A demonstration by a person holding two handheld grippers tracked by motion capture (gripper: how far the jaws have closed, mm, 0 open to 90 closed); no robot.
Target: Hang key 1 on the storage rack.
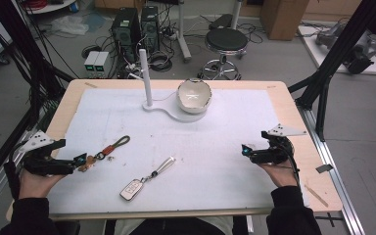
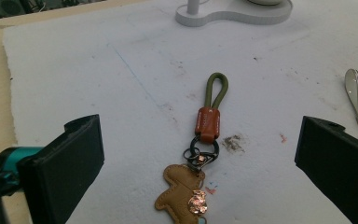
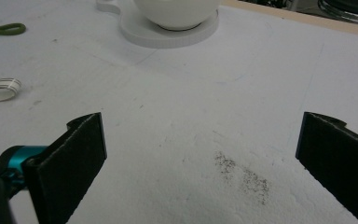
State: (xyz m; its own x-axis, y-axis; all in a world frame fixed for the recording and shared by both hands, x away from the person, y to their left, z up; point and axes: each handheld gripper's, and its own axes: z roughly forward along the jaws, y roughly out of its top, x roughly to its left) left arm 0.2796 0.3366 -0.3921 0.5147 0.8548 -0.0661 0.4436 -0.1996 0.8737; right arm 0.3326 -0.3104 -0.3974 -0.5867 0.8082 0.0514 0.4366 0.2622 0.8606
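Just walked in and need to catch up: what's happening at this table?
A person holds a claw in each hand over a white mat. The left claw is open, its jaws either side of a keychain with a green loop and brown leather charm, not yet gripping it. The right claw is open over bare mat. A car key fob lies between them; a white bowl sits on a stand behind.
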